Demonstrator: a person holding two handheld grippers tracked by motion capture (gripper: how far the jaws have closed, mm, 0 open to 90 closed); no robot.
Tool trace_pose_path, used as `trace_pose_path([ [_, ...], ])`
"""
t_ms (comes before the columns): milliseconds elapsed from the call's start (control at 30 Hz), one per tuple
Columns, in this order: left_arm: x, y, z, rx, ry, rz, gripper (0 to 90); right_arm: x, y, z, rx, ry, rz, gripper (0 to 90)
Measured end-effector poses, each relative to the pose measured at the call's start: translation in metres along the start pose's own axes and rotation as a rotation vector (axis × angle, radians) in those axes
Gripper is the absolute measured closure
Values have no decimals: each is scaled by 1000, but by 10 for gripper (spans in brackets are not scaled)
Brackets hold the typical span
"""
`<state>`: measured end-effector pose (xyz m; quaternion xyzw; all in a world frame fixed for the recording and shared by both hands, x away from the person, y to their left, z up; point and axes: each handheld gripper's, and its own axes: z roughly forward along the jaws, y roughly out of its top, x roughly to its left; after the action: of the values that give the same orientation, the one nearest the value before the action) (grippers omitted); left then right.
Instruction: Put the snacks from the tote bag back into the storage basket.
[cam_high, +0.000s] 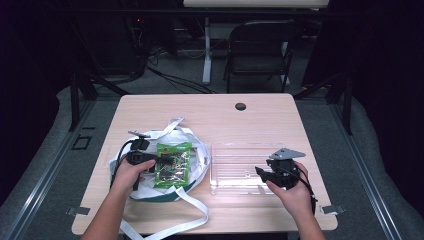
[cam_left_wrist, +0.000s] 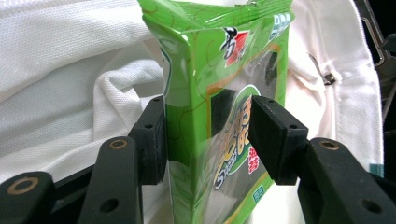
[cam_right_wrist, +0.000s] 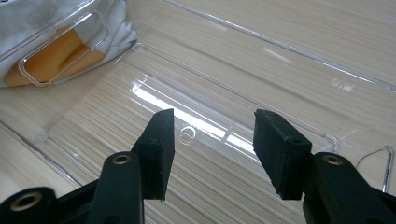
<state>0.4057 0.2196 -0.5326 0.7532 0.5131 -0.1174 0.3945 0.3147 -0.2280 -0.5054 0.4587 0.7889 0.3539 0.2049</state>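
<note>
The left hand-held gripper had its jaws pressed on both sides of a green snack packet lying on a white bag on the bench. The right hand-held gripper hovered open and empty over a clear plastic tray. Risk — the glossy, puffy film could slip or crumple. Its label read partly "Snack"; the rest was unreadable.

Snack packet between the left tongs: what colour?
Bright green snack packet, with a clear window and red logo; clearest in the left gripper view.
</note>
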Motion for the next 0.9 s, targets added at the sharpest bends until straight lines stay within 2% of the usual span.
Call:
trace_pose_path([
  [67,0,0,-1,-2,-4,2,505,0,0,0,-1,0,1,486],
  [233,-5,1,-5,-2,-2,44,548,0,0,0,1,-4,-3,487],
  [367,-7,1,-9,-1,-19,55,591,0,0,0,-3,-4,-1,487],
  [533,-7,1,-12,2,-35,55,620,-1,0,0,-1,-4,1,487],
  [667,-5,1,-15,8,-49,76,648,-2,-1,0,-1,-3,1,487],
  [900,0,0,-19,-2,-81,66,703,-2,-1,1,4,-4,1,487],
])
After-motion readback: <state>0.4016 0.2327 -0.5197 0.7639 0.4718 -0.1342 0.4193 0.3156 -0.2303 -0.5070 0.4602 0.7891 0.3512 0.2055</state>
